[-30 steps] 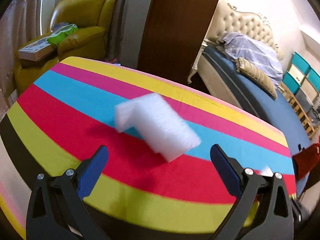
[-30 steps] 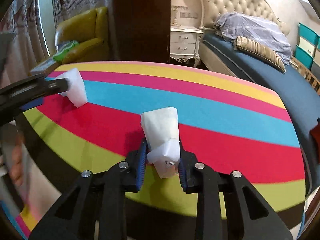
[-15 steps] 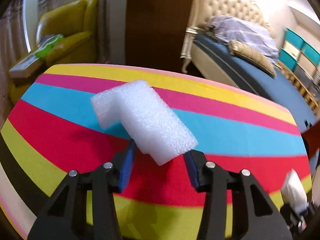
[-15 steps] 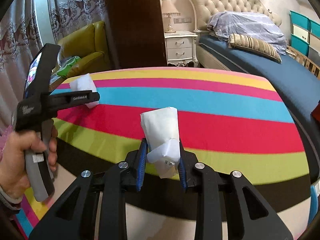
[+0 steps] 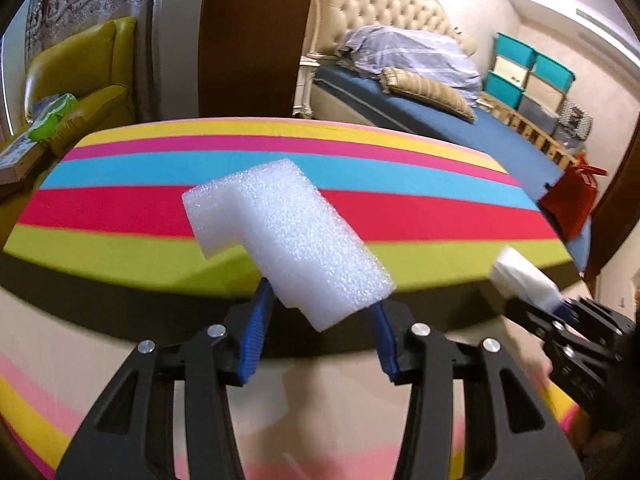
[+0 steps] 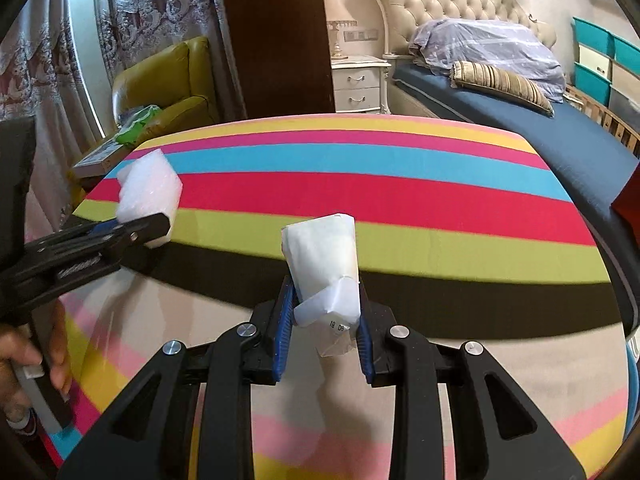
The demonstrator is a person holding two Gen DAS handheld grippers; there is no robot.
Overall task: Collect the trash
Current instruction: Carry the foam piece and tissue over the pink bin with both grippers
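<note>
My left gripper (image 5: 320,312) is shut on a white L-shaped foam block (image 5: 288,236) and holds it in the air in front of the striped table (image 5: 120,208). The foam block also shows in the right wrist view (image 6: 148,192), held by the left gripper (image 6: 156,228). My right gripper (image 6: 324,312) is shut on a crumpled white paper packet (image 6: 320,256), held off the near edge of the table (image 6: 400,196). The packet also shows in the left wrist view (image 5: 520,276), at the right.
A yellow-green armchair (image 6: 168,80) with a box and green bag stands far left. A bed (image 6: 520,120) with pillow and blanket lies behind the table, a white nightstand (image 6: 360,84) beside it. Teal storage boxes (image 5: 532,76) and a red bag (image 5: 572,200) are at right.
My left gripper closed on the foam block, lifted it off the table and pulled back past the near edge. My right gripper drew back too, still holding the paper packet.
</note>
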